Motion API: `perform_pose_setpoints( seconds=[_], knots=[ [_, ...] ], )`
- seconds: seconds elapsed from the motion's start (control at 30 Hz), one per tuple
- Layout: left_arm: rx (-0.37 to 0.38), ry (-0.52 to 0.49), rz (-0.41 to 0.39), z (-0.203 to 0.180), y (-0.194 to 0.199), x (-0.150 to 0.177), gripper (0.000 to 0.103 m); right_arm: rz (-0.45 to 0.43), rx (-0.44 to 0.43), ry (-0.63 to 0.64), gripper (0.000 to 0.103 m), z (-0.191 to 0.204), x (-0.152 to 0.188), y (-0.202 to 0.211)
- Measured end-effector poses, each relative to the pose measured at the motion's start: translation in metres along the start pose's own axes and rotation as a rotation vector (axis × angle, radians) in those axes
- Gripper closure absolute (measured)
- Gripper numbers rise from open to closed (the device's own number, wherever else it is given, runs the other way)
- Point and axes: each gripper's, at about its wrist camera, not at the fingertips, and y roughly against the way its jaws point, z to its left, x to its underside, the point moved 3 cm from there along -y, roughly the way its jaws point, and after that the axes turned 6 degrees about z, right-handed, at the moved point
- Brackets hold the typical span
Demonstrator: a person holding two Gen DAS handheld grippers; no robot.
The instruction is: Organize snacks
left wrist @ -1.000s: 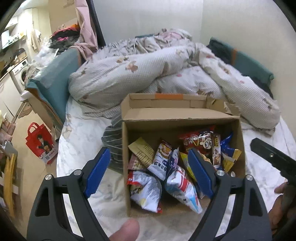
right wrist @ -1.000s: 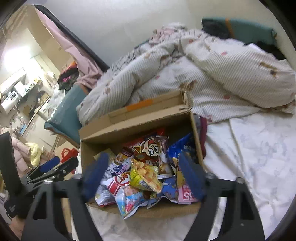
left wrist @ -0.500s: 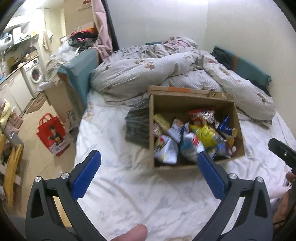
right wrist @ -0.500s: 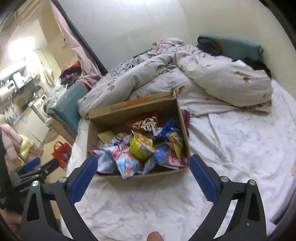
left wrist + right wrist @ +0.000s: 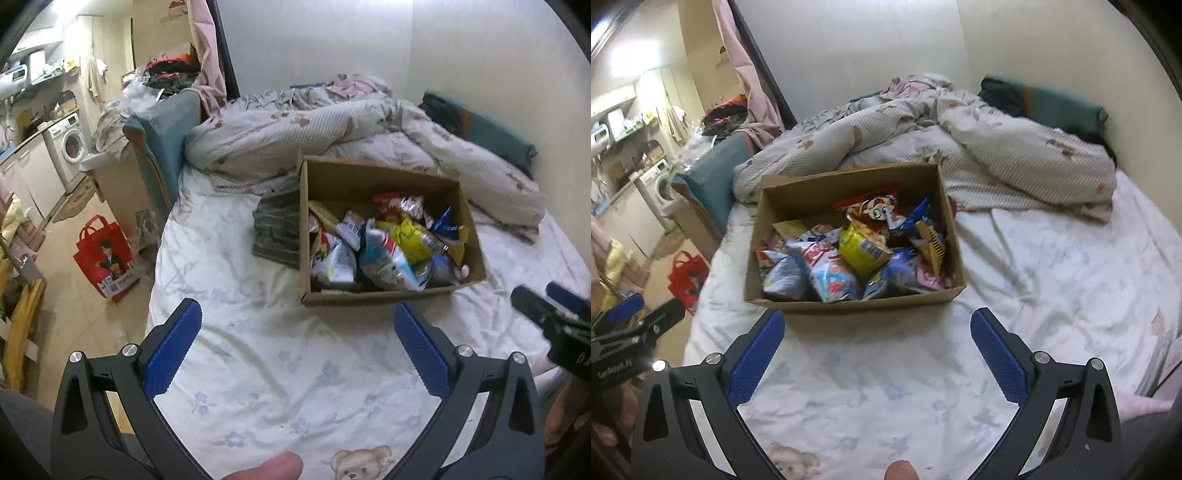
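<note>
Cardboard box (image 5: 391, 295) sits on the bed (image 5: 280, 369), open top. The snack packets (image 5: 388, 240) are all piled inside it; none shows on the sheet.

Left gripper (image 5: 297, 332) fingers spread wide, holding nothing. Right gripper (image 5: 877, 338) same, spread and empty. Both hover above the bare sheet, short of the box's near wall.

Key relation: the box lies straight ahead of both pairs of fingers and beyond the tips. In the right wrist view it is centred between the fingers. In the left wrist view it sits ahead and off to the right side, so the right gripper looks better lined up. The box's long axis runs across the view, side to side.

Packets in the box fits either a finished tidy-up or a heap waiting to be sorted; can't tell which.
</note>
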Motion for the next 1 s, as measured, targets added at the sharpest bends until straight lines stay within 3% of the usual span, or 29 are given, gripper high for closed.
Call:
perform_pose_setpoints(
  seconds=[1.0],
  knots=[
    [0.04,0.004,0.018,-0.007,-0.005,0.002,0.0,0.022,0.03,0.015,0.0,0.005,0.002,-0.014]
  ],
)
